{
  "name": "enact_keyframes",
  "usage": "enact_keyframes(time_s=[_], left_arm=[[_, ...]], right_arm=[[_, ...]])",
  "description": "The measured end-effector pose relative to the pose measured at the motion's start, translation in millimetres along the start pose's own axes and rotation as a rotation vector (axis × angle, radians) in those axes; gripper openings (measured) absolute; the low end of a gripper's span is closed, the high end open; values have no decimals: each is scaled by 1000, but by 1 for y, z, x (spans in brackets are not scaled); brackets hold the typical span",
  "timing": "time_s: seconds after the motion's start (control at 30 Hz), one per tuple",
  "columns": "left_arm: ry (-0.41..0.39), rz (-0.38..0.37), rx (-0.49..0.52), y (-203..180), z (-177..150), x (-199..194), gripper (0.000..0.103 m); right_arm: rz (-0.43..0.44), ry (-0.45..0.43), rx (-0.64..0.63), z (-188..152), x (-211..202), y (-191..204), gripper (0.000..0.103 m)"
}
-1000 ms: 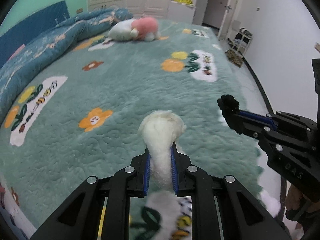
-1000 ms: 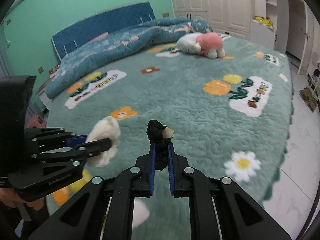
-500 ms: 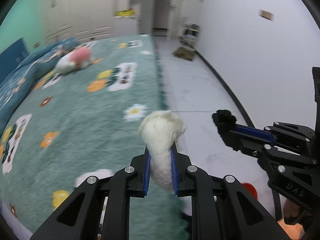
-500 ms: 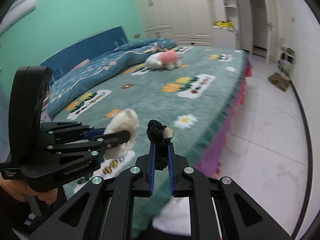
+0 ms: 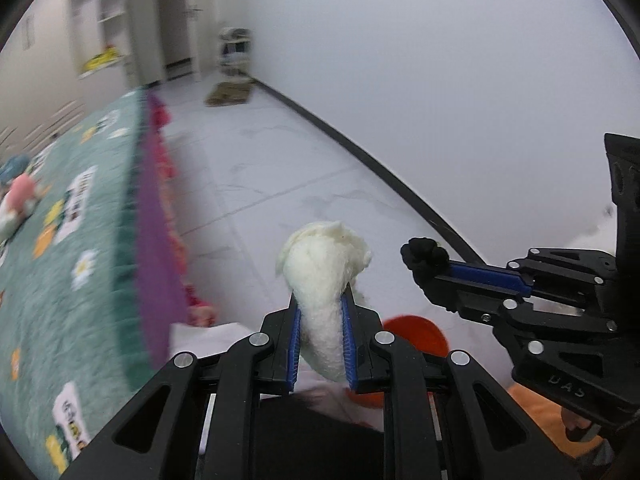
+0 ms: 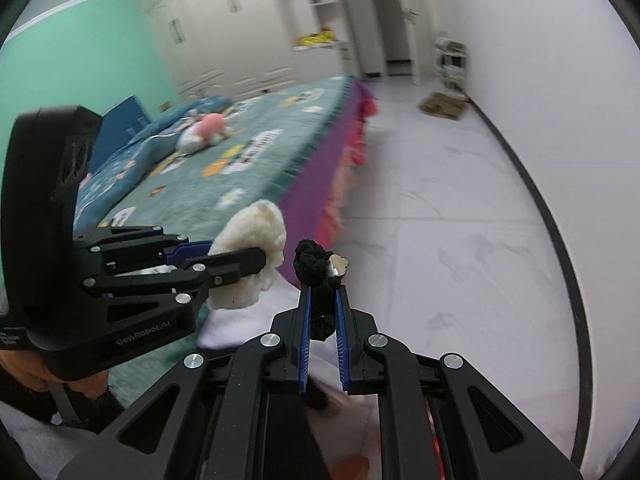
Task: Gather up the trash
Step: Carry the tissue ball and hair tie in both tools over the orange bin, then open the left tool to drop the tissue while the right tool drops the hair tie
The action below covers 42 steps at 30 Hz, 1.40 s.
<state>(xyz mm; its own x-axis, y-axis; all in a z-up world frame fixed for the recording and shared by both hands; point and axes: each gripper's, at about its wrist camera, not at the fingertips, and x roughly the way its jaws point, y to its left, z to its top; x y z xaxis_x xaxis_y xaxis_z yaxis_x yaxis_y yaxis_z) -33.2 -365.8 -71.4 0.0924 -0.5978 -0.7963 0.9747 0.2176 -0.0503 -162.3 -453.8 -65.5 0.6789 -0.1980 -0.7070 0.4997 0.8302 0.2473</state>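
Our left gripper (image 5: 320, 312) is closed tight on a fluffy cream-white wad of soft material (image 5: 323, 264), whose rounded top bulges above the blue-lined fingers. Our right gripper (image 6: 322, 304) pinches a crumpled black fabric scrunchie (image 6: 314, 264), with its jaws only narrowly apart around it. Both are held up in the air over the white marble-patterned tile floor (image 6: 440, 220), just beside the foot of the bed.

Only the right wrist view shows the small pale metallic charm (image 6: 339, 265) on the scrunchie, the mint-green wall (image 6: 80, 52), and the pink-and-white plush toy (image 6: 204, 130) lying far up the green flower-patterned bedspread (image 6: 248, 160). It also shows the left gripper (image 6: 240, 262) from the side, with the wad (image 6: 256, 240) bulging past its fingers.

Only the left wrist view shows a round orange-red object (image 5: 416, 332) low on the floor, partly hidden behind our left gripper; we cannot tell what it is. There the right gripper (image 5: 430, 266) comes in from the right, with the scrunchie (image 5: 422, 254) at its tip.
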Motion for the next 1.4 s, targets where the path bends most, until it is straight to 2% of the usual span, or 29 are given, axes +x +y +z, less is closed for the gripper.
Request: enact_keyframes(time_s=[0.27,0.4,0.5,0.7,0.77,0.87,0.93,1.0,1.17,1.23,1.3,1.4], left_arm=[[96,-113,151,-64,0,51,19],[152,-174,171,-85,-3,76,19],[224,-222,156,-96,-12,102,19],[334,-240,188,-114,-32,137,20],[350,-235,196,-129,-35,137,21],[377,-234,194,-130,-36,154,22],[395,-237,199,-132,-37,163,29],[404,-223,203,-130,-39,169,43],[429,-207,199,-130,-42,175,58],[433,-201,203,-132,-43,177,60],[434,-200,208,-133,-44,177,71],[431,-184,213,-131,-45,178,71]], right_arm=[[-103,30,158,-58,-33,-80,12],[-138,58,216,-83,-36,-109,12],[-155,95,262,-102,-30,-131,12],[-156,139,324,-132,-20,-157,12],[-156,148,336,-138,-18,-164,12],[-158,159,348,-143,-13,-171,12],[-163,172,358,-141,-4,-173,12],[-162,180,362,-142,2,-174,12],[-153,204,364,-142,14,-173,12],[-147,214,360,-141,21,-172,12],[-141,219,358,-140,25,-172,12],[-138,225,351,-138,31,-173,12]])
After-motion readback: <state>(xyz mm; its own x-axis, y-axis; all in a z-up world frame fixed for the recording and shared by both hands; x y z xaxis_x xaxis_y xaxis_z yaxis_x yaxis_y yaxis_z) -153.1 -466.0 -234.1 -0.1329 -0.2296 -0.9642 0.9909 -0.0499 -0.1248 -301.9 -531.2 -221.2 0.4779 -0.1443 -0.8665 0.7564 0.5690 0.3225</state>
